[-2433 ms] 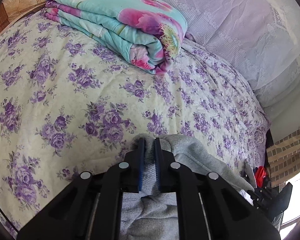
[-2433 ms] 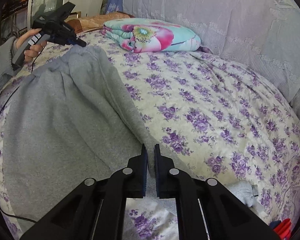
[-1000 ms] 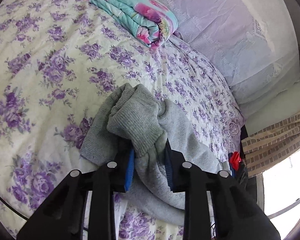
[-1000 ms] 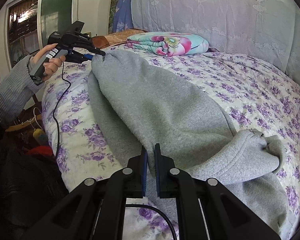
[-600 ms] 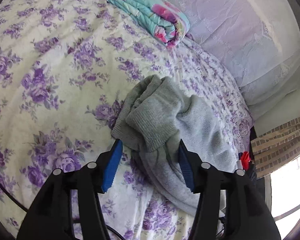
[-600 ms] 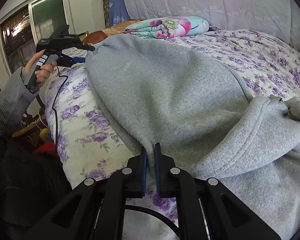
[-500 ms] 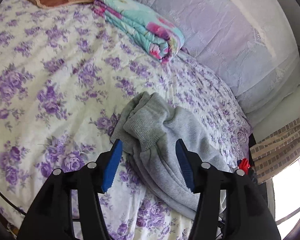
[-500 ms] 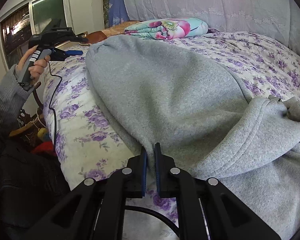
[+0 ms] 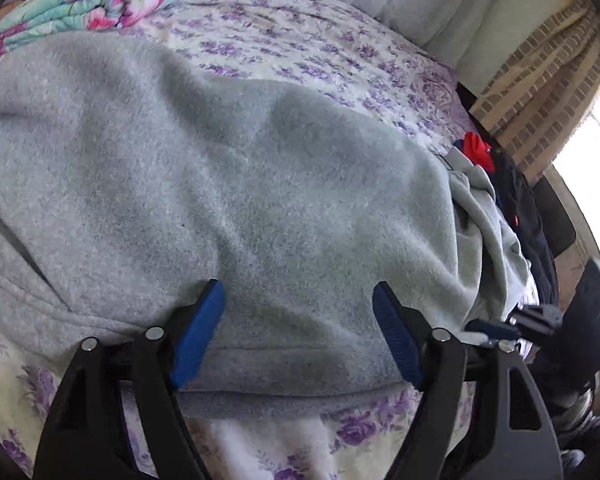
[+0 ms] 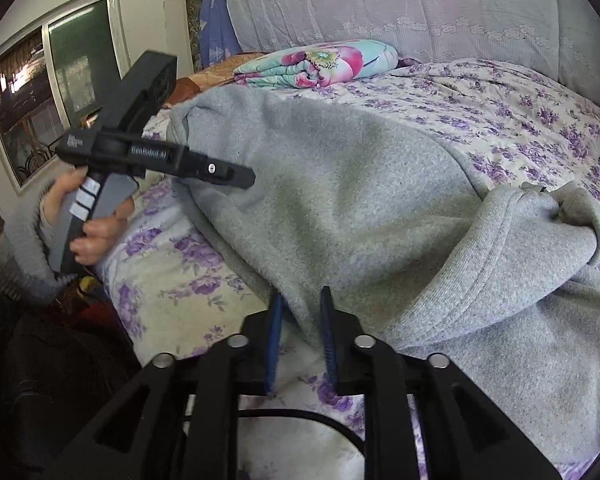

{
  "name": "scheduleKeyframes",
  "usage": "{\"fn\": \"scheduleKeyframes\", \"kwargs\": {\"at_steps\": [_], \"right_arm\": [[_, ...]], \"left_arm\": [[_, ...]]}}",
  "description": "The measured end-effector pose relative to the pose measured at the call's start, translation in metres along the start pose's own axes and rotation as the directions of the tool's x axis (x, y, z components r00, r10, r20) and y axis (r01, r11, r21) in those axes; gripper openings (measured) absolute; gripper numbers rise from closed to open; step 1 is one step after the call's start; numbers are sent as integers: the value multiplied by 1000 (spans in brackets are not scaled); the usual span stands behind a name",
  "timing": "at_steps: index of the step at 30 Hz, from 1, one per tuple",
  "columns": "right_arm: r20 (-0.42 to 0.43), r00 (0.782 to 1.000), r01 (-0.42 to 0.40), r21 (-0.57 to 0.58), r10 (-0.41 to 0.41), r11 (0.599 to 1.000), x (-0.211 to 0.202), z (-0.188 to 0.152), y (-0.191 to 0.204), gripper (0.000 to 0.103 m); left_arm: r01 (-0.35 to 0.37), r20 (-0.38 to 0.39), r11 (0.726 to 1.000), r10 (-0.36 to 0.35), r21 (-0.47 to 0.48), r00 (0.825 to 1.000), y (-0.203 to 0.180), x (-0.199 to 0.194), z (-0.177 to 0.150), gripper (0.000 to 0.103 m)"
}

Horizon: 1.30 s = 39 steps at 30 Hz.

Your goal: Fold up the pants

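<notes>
Lying folded once on the bed point(image 10: 520, 92), grey sweatpants point(image 10: 360, 184); both tongs, left point(image 9: 298, 300) and right point(image 10: 300, 300), just opening, gripping nothing; further folding remaining.

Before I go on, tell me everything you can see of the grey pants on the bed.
The grey pants are thick fleece-like knit, folded over on themselves in a long soft mound on the purple-flowered bedspread. A ribbed band curls up at the near right. The right gripper has just been opening; the fabric's edge lies between its blue pads, no longer pinched. The left gripper stands wide open over the cloth, holding nothing. The folded floral quilt lies just beyond the pants.
</notes>
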State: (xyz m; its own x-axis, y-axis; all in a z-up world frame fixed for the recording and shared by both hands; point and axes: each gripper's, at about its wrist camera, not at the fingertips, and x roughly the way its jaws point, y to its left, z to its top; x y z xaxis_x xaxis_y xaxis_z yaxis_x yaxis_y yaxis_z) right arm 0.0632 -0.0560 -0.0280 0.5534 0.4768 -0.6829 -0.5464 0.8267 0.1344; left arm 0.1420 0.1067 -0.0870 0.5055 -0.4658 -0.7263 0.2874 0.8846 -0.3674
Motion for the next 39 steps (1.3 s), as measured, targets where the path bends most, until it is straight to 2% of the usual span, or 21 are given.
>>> {"fn": "scheduleKeyframes", "kwargs": {"at_steps": [1, 3, 6, 8, 9, 10, 12, 13, 14, 15, 16, 17, 19, 21, 23, 26, 28, 31, 35, 37, 39], "right_arm": [[38, 999, -8, 17, 8, 1000, -11, 2, -2, 48], [109, 994, 13, 59, -19, 998, -33, 6, -10, 58], [142, 978, 133, 156, -155, 979, -57, 4, -42, 58], [112, 957, 228, 281, -268, 932, -65, -8, -78, 58], [89, 952, 244, 361, -294, 900, -67, -16, -98, 58], [77, 953, 233, 434, -294, 870, -68, -23, -118, 58], [48, 972, 167, 546, -229, 821, -63, -39, -153, 58], [2, 973, 185, 584, -229, 791, -56, -47, -170, 58], [-42, 963, 234, 615, -266, 753, -51, -56, -186, 55], [-40, 962, 229, 654, -269, 721, -50, -63, -197, 38], [-34, 962, 221, 685, -271, 695, -52, -64, -199, 35], [-32, 960, 221, 694, -277, 685, -56, -59, -196, 37], [-1, 946, 255, 623, -325, 739, -62, -34, -176, 56], [-9, 924, 338, 483, -382, 808, -53, -1, -151, 63], [-17, 917, 379, 355, -399, 855, -35, 30, -133, 66], [-33, 899, 433, 229, -437, 872, 2, 71, -116, 67], [-51, 886, 462, 184, -461, 868, 28, 92, -115, 67], [-125, 844, 536, 142, -522, 832, 65, 106, -123, 67], [-239, 779, 621, 170, -579, 765, 89, 100, -156, 67], [-313, 755, 637, 144, -576, 757, 101, 91, -162, 67], [-341, 726, 656, 84, -597, 750, 110, 84, -155, 70]], "left_arm": [[-12, 8, 999, 12, 31, 1000, -2, -1, -3, 77], [-20, 32, 997, 17, 77, 999, -4, 0, -9, 79], [-25, 49, 993, 19, 113, 999, -8, 1, -11, 83], [-14, 58, 993, 7, 115, 998, -9, 1, -11, 87], [-9, 62, 993, 2, 117, 998, -9, 1, -12, 88], [-7, 65, 993, -1, 121, 998, -8, 0, -12, 89], [-7, 67, 992, -2, 125, 998, -9, 0, -12, 90], [-5, 67, 992, -3, 126, 998, -10, 1, -12, 90], [-4, 67, 992, -4, 125, 998, -11, 1, -11, 90], [-2, 68, 992, -6, 125, 998, -10, 1, -11, 90], [-1, 69, 992, -7, 125, 998, -11, 1, -11, 90], [1, 70, 992, -10, 124, 997, -11, 1, -11, 90], [5, 72, 993, -14, 121, 997, -11, 1, -11, 91], [10, 72, 992, -20, 125, 997, -12, 2, -11, 94], [5, 74, 991, -15, 132, 997, -14, 3, -12, 95], [12, 80, 991, -22, 130, 997, -13, 2, -13, 95], [18, 84, 992, -29, 128, 996, -13, 1, -14, 95], [25, 89, 991, -37, 131, 995, -12, 0, -15, 95], [58, 91, 990, -71, 131, 993, -9, -2, -17, 96], [78, 90, 989, -90, 129, 992, -8, -3, -16, 97], [88, 90, 988, -100, 129, 991, -7, -3, -16, 98]]}}
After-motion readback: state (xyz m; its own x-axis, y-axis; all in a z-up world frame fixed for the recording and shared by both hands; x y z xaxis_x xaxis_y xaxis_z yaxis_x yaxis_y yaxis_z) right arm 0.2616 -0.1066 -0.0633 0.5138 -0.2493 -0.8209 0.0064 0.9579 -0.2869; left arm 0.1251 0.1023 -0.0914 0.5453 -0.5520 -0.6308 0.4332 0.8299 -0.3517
